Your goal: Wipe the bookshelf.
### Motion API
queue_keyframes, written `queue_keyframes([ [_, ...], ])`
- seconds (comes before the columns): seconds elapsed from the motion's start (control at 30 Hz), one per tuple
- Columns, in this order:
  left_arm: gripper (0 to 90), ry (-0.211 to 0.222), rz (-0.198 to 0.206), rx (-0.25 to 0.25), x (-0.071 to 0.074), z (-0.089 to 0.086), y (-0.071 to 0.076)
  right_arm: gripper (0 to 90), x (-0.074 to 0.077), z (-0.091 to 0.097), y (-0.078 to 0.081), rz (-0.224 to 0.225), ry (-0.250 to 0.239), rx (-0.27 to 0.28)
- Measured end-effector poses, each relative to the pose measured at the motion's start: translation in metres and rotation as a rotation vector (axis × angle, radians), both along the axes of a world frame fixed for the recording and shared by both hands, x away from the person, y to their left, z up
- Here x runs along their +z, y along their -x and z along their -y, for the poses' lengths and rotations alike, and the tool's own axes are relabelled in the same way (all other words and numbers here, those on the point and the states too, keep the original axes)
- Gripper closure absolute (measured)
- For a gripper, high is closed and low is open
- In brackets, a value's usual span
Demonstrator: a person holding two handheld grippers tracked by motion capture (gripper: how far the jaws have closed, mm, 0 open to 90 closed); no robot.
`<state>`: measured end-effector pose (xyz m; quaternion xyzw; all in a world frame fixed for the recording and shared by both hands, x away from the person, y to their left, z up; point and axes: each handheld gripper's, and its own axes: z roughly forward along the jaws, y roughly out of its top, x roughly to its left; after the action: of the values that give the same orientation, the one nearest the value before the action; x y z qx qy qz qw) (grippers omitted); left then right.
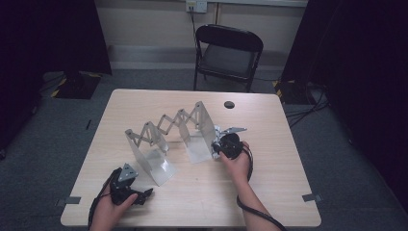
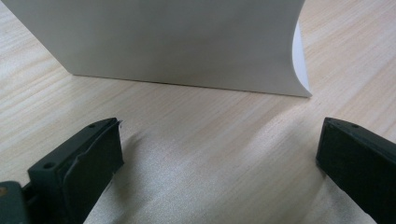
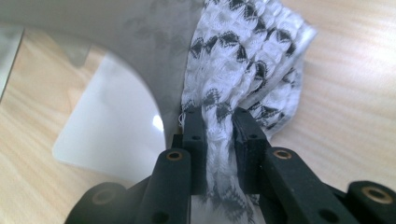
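A metal accordion rack (image 1: 168, 129) stands stretched across the middle of the wooden table (image 1: 269, 183), with an upright panel at each end. My left gripper (image 1: 145, 194) lies near the front left edge, and in the left gripper view it (image 2: 219, 140) is open with only bare tabletop between its jaws, facing the rack's pale left panel (image 2: 177, 42). Beside the rack's right panel (image 3: 140, 37), my right gripper (image 1: 219, 145) is shut (image 3: 217, 119) on a white cloth with a black pattern (image 3: 243, 60). The cloth bunches up between the jaws and rests against that panel.
A black folding chair (image 1: 228, 53) stands behind the table's far edge. A small dark round hole (image 1: 229, 104) sits near the table's back right. Dark curtains hang at both sides, and cables lie on the floor at the right (image 1: 308, 108).
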<state>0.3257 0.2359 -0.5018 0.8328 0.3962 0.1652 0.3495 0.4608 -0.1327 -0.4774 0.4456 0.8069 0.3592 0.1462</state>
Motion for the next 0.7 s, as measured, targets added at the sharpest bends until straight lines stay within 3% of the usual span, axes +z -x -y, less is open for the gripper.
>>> queue_keyframes([
  [0.2, 0.2, -0.003, 0.001, -0.004, 0.000, 0.000, 0.000, 76.6, -0.005, 0.002, 0.015, 0.012, 0.018, 0.021],
  [0.37, 0.2, -0.004, 0.001, -0.002, 0.000, 0.000, 0.000, 75.6, -0.002, 0.006, 0.036, 0.019, 0.060, 0.074],
  [0.57, 0.2, -0.002, 0.001, -0.001, 0.000, 0.000, 0.000, 74.4, -0.005, 0.019, 0.062, 0.009, 0.012, 0.102],
  [0.7, 0.2, -0.004, 0.000, -0.002, 0.000, 0.000, 0.000, 73.4, -0.005, 0.024, 0.077, 0.011, 0.024, 0.132],
])
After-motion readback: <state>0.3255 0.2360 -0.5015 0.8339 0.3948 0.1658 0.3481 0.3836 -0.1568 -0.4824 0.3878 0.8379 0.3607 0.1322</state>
